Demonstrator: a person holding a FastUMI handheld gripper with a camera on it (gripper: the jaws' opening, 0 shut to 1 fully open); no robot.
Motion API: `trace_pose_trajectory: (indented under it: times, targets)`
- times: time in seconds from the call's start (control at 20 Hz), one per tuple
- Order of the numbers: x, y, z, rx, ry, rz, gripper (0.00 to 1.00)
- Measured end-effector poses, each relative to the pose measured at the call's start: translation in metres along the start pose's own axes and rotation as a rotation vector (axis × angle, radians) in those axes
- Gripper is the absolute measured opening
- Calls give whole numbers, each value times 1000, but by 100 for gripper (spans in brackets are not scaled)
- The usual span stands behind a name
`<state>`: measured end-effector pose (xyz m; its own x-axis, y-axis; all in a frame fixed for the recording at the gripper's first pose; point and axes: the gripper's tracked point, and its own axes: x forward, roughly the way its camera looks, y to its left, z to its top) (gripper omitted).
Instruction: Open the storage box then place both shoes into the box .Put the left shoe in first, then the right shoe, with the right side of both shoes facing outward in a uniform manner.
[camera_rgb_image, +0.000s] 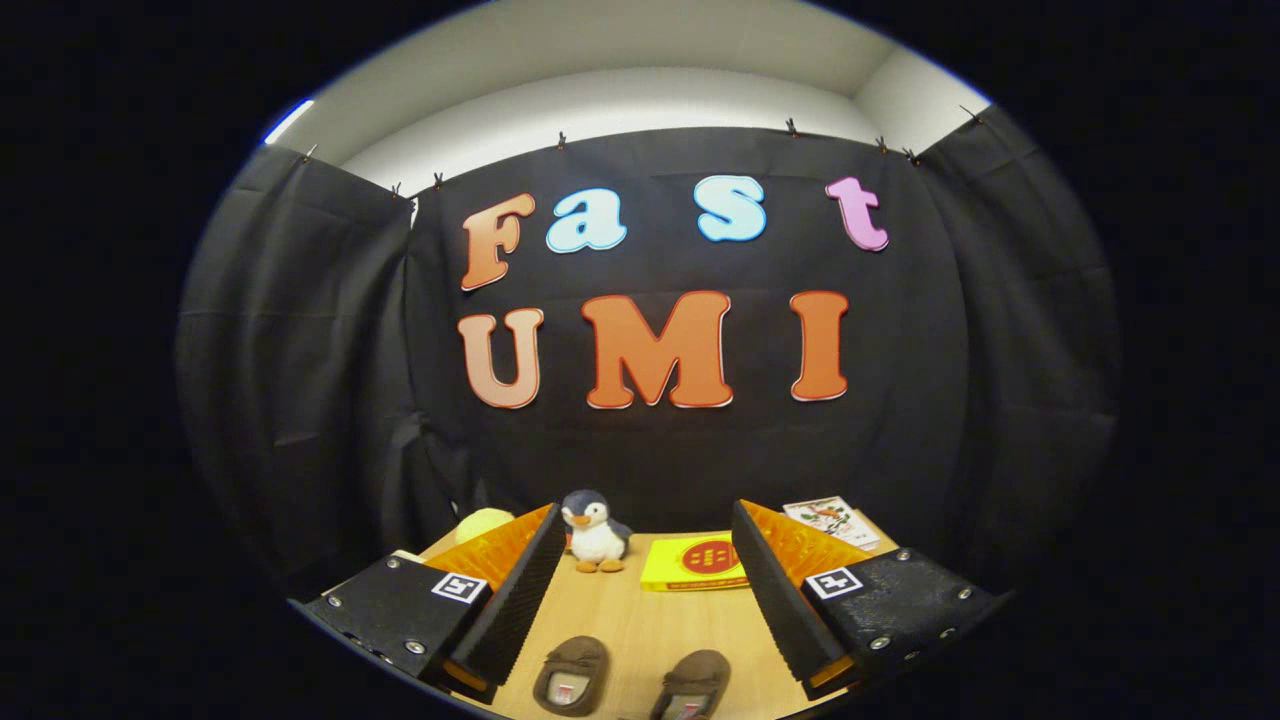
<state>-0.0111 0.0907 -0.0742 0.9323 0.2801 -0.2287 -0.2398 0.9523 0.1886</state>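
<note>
Between the spread, empty fingers lie two shoes; beyond, a penguin toy and yellow box.

1. The table looks like light wood, smooth and matt.
2. Both shoes, left one and right one, look like soft brown suede-ish cloth.
3. The penguin at the table's far edge is fuzzy plush.
4. The yellow box looks like smooth card.
5. The gripper, fingers spread apart, has ribbed pads.

- The gripper was held level, pointing forward.
- Its fingers stood spread wide apart.
- Nothing was pressed between them.
</note>
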Motion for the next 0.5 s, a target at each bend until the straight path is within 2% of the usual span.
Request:
trace_pose_trajectory:
  times: [0.5]
  targets:
    - [10,102,-118,305,386,294,98]
